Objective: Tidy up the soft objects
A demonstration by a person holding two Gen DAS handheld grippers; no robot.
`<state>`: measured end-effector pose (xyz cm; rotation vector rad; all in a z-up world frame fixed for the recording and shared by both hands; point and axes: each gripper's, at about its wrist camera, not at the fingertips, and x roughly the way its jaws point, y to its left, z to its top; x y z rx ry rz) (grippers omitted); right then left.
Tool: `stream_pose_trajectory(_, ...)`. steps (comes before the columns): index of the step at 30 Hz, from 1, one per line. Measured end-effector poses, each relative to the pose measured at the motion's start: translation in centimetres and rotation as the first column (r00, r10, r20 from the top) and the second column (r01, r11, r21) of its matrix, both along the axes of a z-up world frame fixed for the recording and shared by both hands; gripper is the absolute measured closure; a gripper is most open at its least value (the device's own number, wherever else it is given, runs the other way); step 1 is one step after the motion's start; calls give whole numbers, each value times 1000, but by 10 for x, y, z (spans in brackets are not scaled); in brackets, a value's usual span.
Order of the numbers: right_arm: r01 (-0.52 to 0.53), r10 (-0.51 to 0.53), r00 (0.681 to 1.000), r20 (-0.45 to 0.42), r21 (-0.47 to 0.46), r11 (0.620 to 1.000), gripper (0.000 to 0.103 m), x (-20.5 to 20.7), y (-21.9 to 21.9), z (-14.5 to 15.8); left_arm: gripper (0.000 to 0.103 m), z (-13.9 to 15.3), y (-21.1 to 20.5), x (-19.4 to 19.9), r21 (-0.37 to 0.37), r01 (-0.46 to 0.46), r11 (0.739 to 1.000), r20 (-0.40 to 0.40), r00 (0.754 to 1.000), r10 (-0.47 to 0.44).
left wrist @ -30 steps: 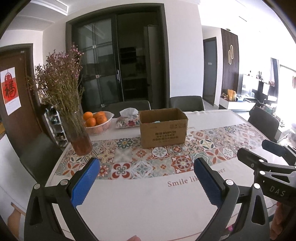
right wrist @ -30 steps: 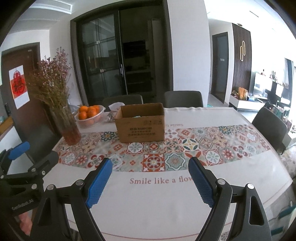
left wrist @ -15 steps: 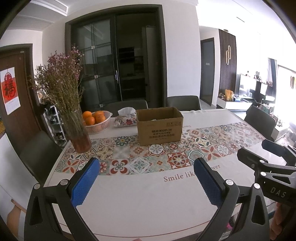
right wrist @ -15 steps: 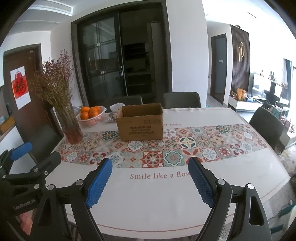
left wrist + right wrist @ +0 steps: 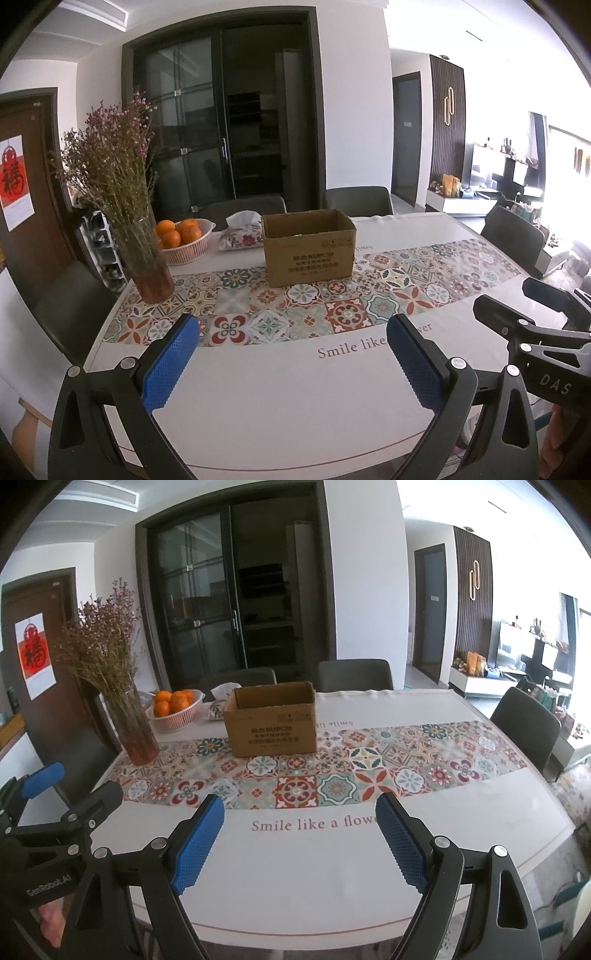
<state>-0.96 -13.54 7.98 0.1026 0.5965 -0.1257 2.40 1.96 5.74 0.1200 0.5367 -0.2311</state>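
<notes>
An open brown cardboard box [image 5: 308, 254] [image 5: 271, 723] stands on the patterned band of the tablecloth [image 5: 295, 398], far ahead of both grippers. What it holds is hardly visible. A soft floral tissue pack [image 5: 240, 236] [image 5: 218, 703] lies just behind the box, to its left. My left gripper [image 5: 291, 325] hovers over the white near part of the cloth, open and with nothing between its blue pads. My right gripper [image 5: 300, 801] is likewise open with nothing in it above the printed words. Each shows at the other view's edge: right gripper [image 5: 517, 301], left gripper [image 5: 74, 784].
A glass vase of dried flowers [image 5: 147, 266] [image 5: 136, 734] stands at the table's left, with a white basket of oranges [image 5: 184, 238] [image 5: 173, 709] behind it. Dark chairs [image 5: 513, 236] surround the table. The curved near table edge [image 5: 295, 934] lies just below the grippers.
Both views have drawn back a little from the box, so more of the table's near edge shows. Both grippers' jaws stayed equally wide.
</notes>
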Motion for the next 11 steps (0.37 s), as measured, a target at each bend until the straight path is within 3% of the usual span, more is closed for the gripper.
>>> stream_pose_trajectory(11,2,-2,1000,-10,1,1000,18,-3,-3,-3,0,-1,-1,-2,3,4,1000,-3,1000,-4)
